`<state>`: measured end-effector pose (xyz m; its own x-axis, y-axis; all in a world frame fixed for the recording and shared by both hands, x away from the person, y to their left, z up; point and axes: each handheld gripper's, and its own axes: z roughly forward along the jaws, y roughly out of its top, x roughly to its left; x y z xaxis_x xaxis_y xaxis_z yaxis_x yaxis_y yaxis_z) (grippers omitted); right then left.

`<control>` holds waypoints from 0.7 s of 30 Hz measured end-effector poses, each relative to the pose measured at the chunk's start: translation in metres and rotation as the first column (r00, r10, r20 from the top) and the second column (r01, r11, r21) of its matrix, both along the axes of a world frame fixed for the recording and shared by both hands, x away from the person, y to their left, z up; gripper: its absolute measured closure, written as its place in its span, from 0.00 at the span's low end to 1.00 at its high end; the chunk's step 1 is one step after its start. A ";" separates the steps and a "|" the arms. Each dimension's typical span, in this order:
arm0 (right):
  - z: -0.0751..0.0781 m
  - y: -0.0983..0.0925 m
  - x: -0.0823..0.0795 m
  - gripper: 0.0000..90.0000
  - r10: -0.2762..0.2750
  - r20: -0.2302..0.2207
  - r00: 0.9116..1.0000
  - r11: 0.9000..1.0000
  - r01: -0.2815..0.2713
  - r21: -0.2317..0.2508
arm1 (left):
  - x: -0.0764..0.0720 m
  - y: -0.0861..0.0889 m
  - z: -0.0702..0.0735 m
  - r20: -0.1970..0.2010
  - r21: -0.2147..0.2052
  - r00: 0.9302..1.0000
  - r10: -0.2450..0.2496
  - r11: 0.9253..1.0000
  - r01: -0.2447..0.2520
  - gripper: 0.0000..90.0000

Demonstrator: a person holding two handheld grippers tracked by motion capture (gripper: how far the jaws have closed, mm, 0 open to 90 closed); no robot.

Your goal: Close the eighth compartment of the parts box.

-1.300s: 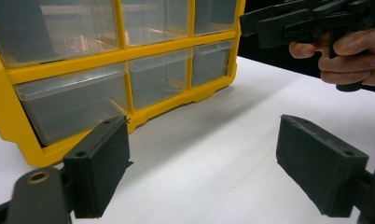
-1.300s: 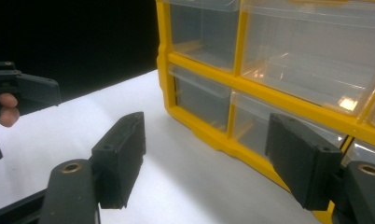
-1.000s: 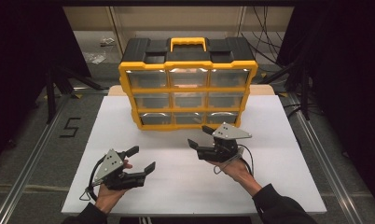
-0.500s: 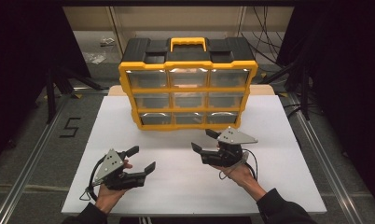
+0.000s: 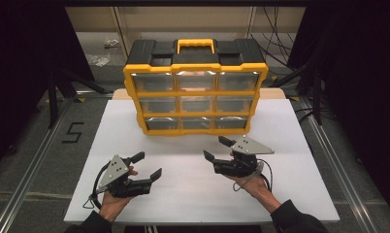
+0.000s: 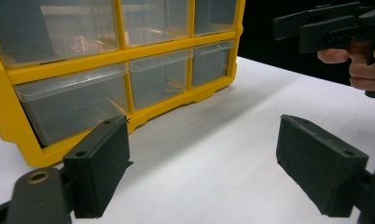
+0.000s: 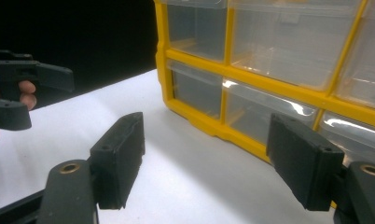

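Black right hand-held gripper level, jaws wide, empty, aimed at yellow drawer organizer, left hand-held gripper likewise wide.

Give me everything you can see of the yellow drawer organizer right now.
The drawer organizer stands upright at the far middle of the white table, drawer fronts facing the person. It looks plastic: a yellow frame, a black top with a yellow carry handle, and nine clear drawers in three rows of three, all pushed in. The contents are too unclear to name. Only the table touches it; both grippers are short of it, jaws open.
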<state>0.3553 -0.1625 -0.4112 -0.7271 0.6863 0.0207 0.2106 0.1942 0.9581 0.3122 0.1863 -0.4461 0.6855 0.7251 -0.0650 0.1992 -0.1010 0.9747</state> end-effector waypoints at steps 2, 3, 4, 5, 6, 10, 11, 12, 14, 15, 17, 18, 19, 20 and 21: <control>0.000 -0.001 -0.003 0.32 0.000 0.006 1.000 1.000 0.000 -0.005 | 0.000 0.000 0.000 0.000 0.001 1.000 0.000 1.000 0.000 0.19; 0.000 -0.003 -0.005 0.32 0.001 0.007 1.000 1.000 -0.001 -0.005 | 0.000 0.000 0.000 -0.001 0.001 1.000 0.000 1.000 0.000 0.19; -0.001 -0.003 -0.006 0.32 0.002 0.006 1.000 1.000 -0.002 -0.003 | 0.000 0.000 0.000 0.000 0.001 1.000 0.000 1.000 0.000 0.19; -0.001 -0.004 -0.007 0.32 0.001 0.007 1.000 1.000 -0.001 -0.006 | 0.000 0.000 0.000 0.000 0.001 1.000 0.000 1.000 0.000 0.19; -0.001 -0.005 -0.008 0.32 0.000 0.012 1.000 1.000 0.000 -0.009 | 0.000 0.000 0.000 0.000 0.001 1.000 0.000 1.000 0.000 0.19; -0.002 -0.009 -0.011 0.30 0.002 0.010 1.000 1.000 -0.002 -0.012 | 0.000 0.000 0.000 0.000 0.002 1.000 -0.002 1.000 0.002 0.19; -0.002 -0.010 -0.012 0.29 -0.003 0.008 1.000 1.000 0.003 -0.012 | 0.000 0.000 0.000 0.001 0.001 1.000 -0.003 1.000 0.003 0.19; -0.002 -0.011 -0.012 0.29 -0.006 0.008 1.000 1.000 0.006 -0.010 | 0.000 0.000 0.000 0.002 -0.001 1.000 -0.004 1.000 0.004 0.19; -0.003 -0.012 -0.013 0.27 -0.011 0.000 1.000 1.000 0.011 -0.004 | 0.000 0.000 0.000 -0.001 -0.002 1.000 -0.002 1.000 0.002 0.19; -0.003 -0.013 -0.013 0.26 -0.014 -0.003 1.000 1.000 0.014 -0.003 | 0.000 0.000 0.000 0.000 -0.001 1.000 -0.001 1.000 0.001 0.19; -0.004 -0.014 -0.013 0.23 -0.017 -0.012 1.000 1.000 0.017 -0.001 | 0.000 0.000 0.000 0.001 -0.003 1.000 -0.005 1.000 0.005 0.18; -0.004 -0.014 -0.013 0.22 -0.021 -0.013 1.000 1.000 0.021 0.001 | 0.000 0.000 0.000 0.001 -0.004 1.000 -0.007 1.000 0.007 0.18; -0.004 -0.015 -0.013 0.20 -0.024 -0.013 1.000 1.000 0.024 0.004 | 0.000 -0.001 0.000 0.001 -0.004 1.000 -0.007 1.000 0.007 0.18; -0.004 -0.015 -0.014 0.19 -0.026 -0.018 0.999 1.000 0.026 0.007 | 0.000 0.000 0.000 0.000 -0.004 1.000 -0.007 1.000 0.007 0.18; -0.005 -0.016 -0.014 0.18 -0.029 -0.020 0.999 1.000 0.029 0.011 | 0.000 0.000 0.000 0.000 -0.004 1.000 -0.007 1.000 0.007 0.18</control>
<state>0.3412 -0.1781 -0.4158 -0.7064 0.7065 0.0431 0.2350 0.1766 0.9558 0.3121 0.1859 -0.4461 0.6908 0.7198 -0.0681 0.1986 -0.0984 0.9751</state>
